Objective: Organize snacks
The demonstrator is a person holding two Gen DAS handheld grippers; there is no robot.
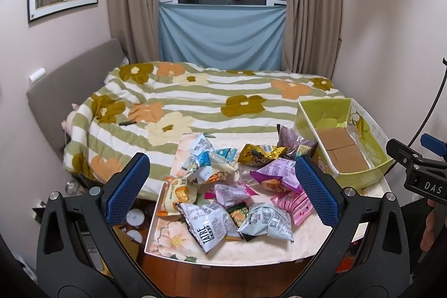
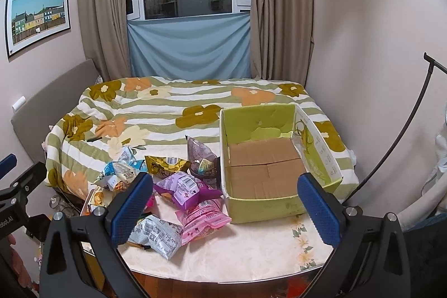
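Snacks [image 1: 223,186] heaped loose on table [image 1: 279,250], green box [image 2: 262,203] bare at their 3 o'clock, probably the bin. I hold left gripper [image 1: 222,187] and right gripper [image 2: 225,203] agape, empty, hovering.

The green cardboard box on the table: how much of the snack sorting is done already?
Nothing looks done yet: the green cardboard box shows only its bare brown bottom. Nothing is in hand either; the left claw and the right claw are both open and hold nothing. All is left: the pile of colourful snack packets lies loose on the floral-covered table, beside the box.
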